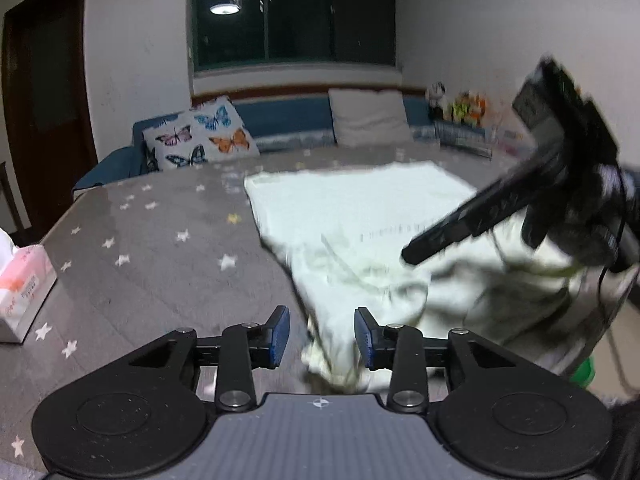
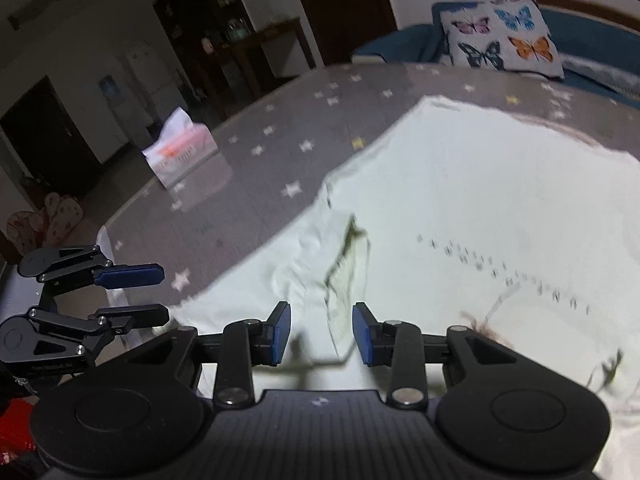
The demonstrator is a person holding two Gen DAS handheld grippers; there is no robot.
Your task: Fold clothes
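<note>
A pale cream garment [image 1: 360,208] [image 2: 480,184] lies spread on the grey star-print table [image 1: 160,240] [image 2: 280,140], with its near edge bunched and hanging over the front. My left gripper [image 1: 322,336] is at that bunched edge, its blue pads apart. A crumpled fold sits between them, close to the right pad and clear of the left. In the right wrist view the left gripper [image 2: 164,294] stands with its fingers parted at the table's corner. My right gripper [image 2: 322,334] [image 1: 416,254] hovers open over the garment's neckline, gripping nothing.
A tissue box [image 1: 20,284] [image 2: 180,152] stands at the table's left edge. A butterfly pillow [image 1: 200,136] [image 2: 500,36] and a white cushion [image 1: 370,116] rest on the blue sofa behind the table. Bare star cloth stretches left of the garment.
</note>
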